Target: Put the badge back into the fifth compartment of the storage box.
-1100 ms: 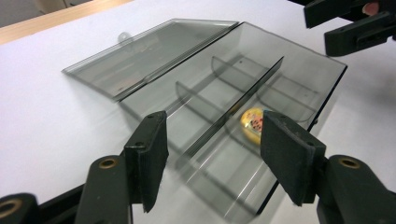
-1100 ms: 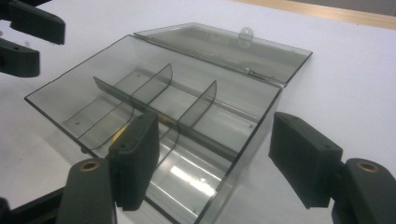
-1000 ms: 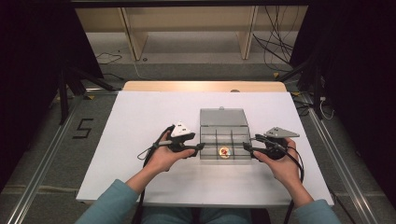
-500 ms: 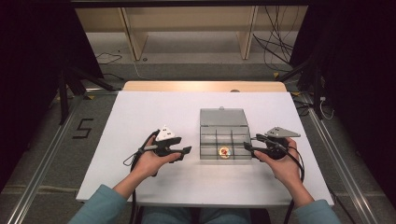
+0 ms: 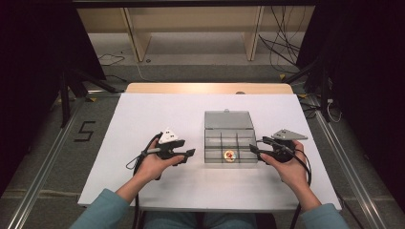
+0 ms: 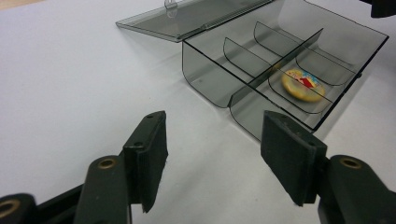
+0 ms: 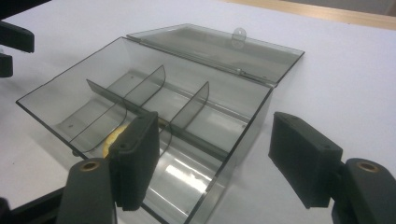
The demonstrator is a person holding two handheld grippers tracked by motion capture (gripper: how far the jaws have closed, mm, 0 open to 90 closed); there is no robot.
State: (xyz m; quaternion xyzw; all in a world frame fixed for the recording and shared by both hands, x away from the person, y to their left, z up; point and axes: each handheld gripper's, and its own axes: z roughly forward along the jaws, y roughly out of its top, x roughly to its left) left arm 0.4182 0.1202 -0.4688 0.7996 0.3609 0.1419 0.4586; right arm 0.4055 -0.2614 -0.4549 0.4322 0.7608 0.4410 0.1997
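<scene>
Smoky clear box (image 5: pixel 228 142), lid flat open, holds a yellow disc (image 5: pixel 229 155). Left gripper (image 5: pixel 187 155) and right gripper (image 5: pixel 254 149) flank it, fingers apart, empty.

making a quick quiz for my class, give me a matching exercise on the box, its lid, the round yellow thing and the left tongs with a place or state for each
Things:
1. box
2. lid
3. yellow disc
4. left tongs

Places or states:
a. lies in a near middle compartment
b. open and empty, left of the box
c. lies flat open on the table behind the box
d. smoky clear, split by dividers

Pairs: 1-d, 2-c, 3-a, 4-b
</scene>
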